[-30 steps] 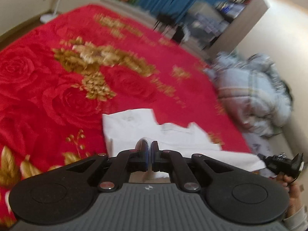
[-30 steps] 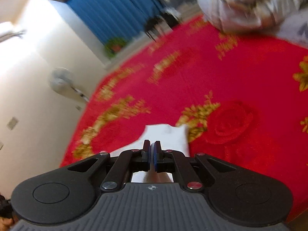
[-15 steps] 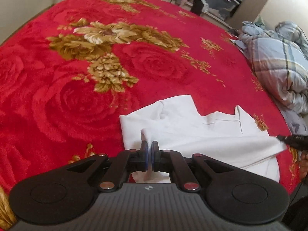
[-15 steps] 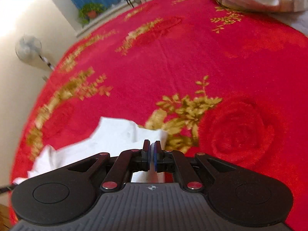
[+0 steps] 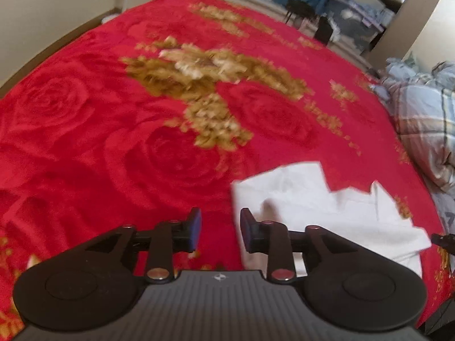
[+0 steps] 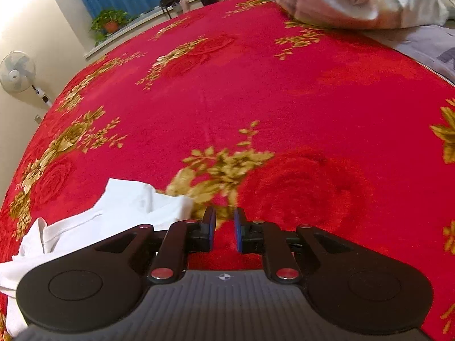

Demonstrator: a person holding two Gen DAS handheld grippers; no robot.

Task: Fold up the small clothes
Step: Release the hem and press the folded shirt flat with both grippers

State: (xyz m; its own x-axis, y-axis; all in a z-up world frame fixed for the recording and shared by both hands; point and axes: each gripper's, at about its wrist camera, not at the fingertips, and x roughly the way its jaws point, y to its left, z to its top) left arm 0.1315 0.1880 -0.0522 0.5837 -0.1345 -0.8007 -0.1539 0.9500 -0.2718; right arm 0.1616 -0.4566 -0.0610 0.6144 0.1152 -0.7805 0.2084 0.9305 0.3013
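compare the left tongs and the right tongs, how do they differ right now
The left tongs stand wider apart than the right tongs. The white garment lies right of the left tongs, behind their right finger, but left of the right tongs, clear of them. Shared: both are opening, with only the red blanket showing between their fingers.

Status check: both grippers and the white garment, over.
Left gripper and right gripper opening, nothing between jaws. White garment lying on red blanket. Nothing in the way.
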